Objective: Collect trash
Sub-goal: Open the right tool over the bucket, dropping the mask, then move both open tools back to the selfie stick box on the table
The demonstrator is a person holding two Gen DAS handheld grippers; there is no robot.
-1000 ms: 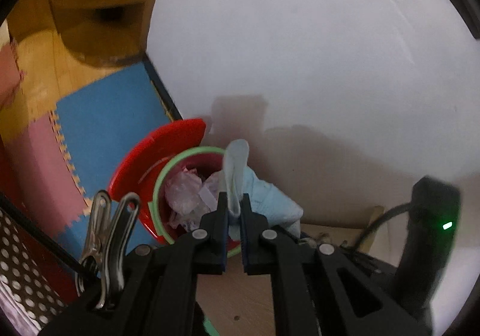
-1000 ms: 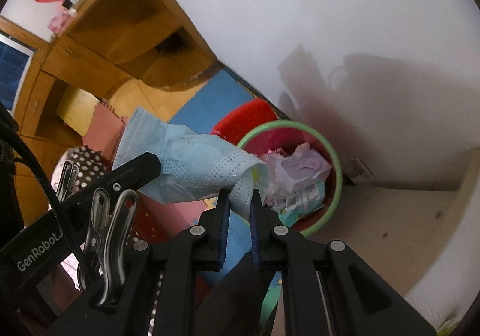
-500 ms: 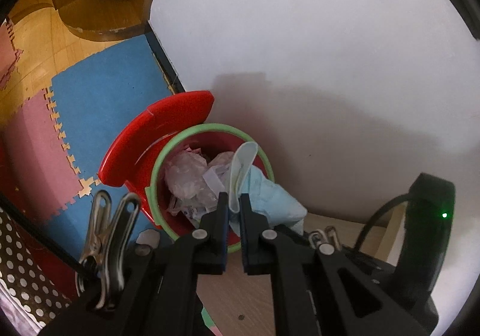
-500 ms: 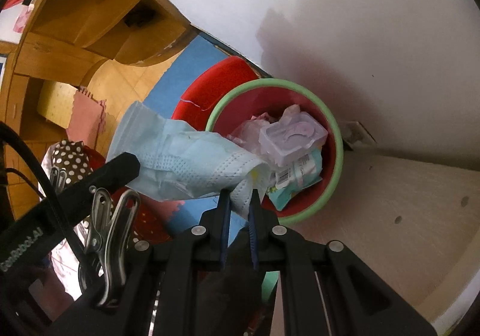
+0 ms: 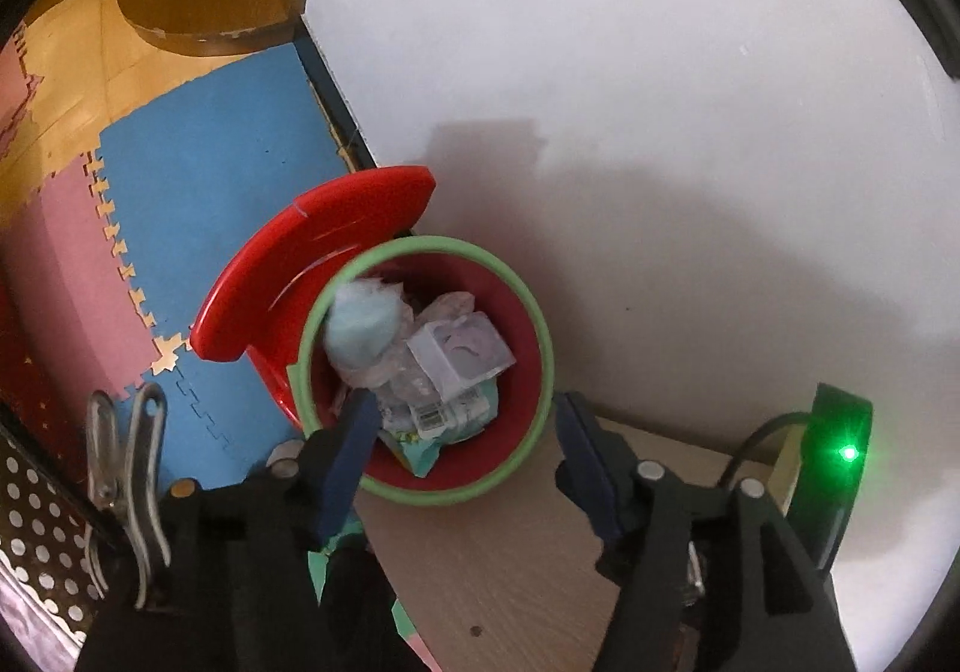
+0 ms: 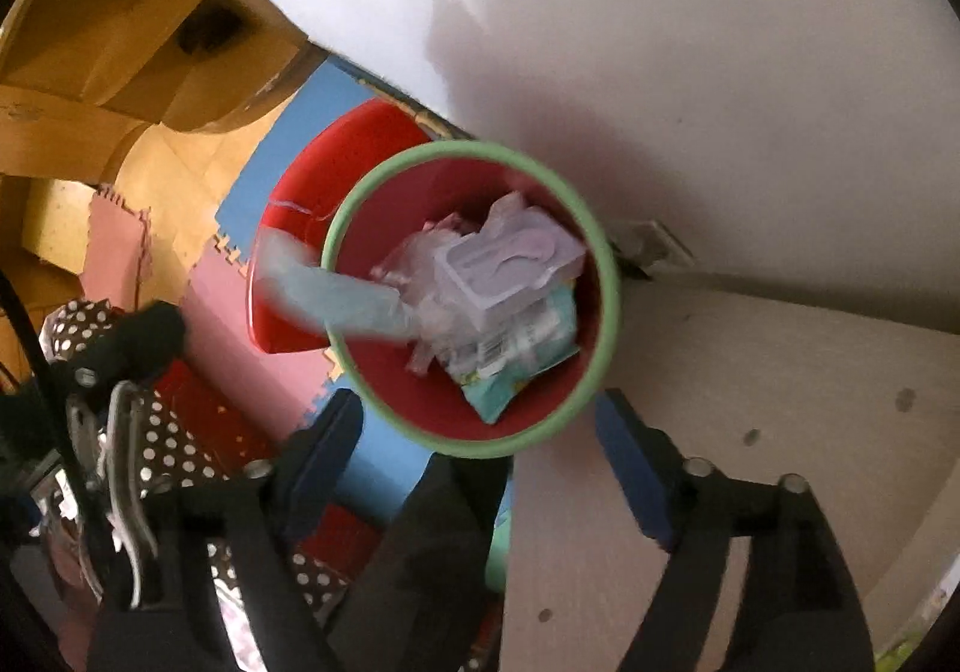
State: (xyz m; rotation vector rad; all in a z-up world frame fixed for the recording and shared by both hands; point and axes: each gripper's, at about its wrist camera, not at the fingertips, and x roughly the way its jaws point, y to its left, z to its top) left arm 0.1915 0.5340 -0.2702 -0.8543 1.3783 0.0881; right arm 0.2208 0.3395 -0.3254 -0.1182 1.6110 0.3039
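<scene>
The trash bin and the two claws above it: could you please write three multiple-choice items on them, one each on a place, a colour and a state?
1. Where is the blue face mask?
A. draped across the bin's rim
B. on the wooden surface
C. in the right claw

2. What colour is the rim of the trash bin?
A. yellow
B. green
C. black

3. How do the left claw and right claw stand?
A. both shut
B. only the left open
C. both open

Answers: 1 A, the blurred mask crosses the rim; 2 B, a green ring tops the red bin; 3 C, each shows a wide empty gap.

Left gripper [image 5: 459,435] fingers spread wide, nothing held; right gripper [image 6: 477,432] likewise.
</scene>
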